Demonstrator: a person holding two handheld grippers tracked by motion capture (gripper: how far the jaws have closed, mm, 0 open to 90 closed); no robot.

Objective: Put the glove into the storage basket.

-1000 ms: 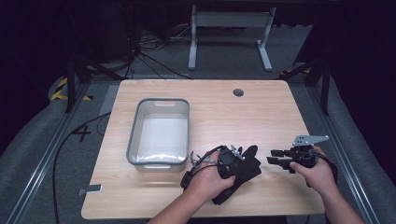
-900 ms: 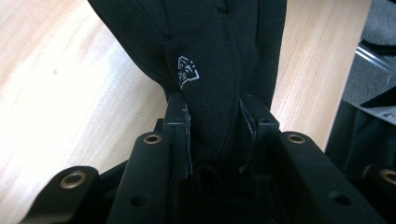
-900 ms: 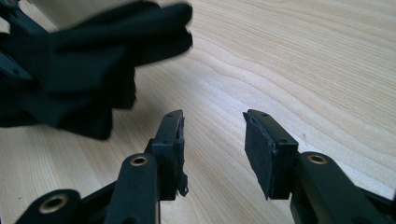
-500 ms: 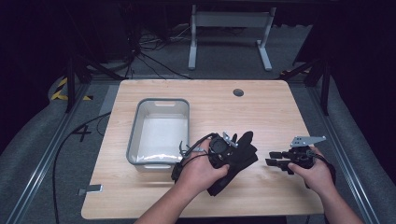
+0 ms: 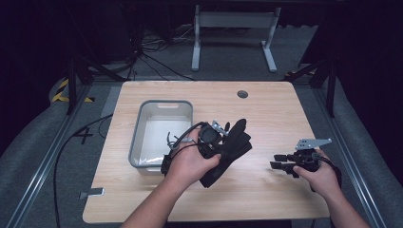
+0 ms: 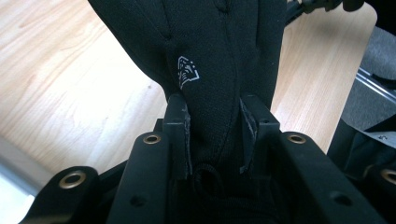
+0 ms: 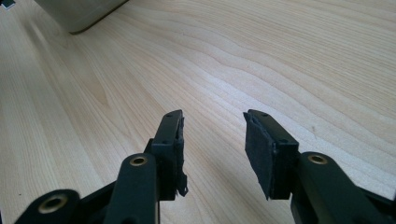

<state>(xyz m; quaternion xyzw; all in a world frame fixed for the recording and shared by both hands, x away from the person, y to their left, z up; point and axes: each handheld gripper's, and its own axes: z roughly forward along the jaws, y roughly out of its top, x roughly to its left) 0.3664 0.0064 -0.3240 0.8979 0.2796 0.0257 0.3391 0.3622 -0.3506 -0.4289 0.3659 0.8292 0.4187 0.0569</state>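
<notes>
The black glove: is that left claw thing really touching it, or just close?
Touching. In the left gripper view, the black glove runs down between the left gripper, and both jaws press against its sides with no gap.

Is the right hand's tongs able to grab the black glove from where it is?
Probably yes: the right tongs are open and hold nothing, bare table lies between, and the glove hangs in the left tongs.

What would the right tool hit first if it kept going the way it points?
Probably the glove in the left tool; the right tool points across bare table toward it. Depth is unclear.
</notes>
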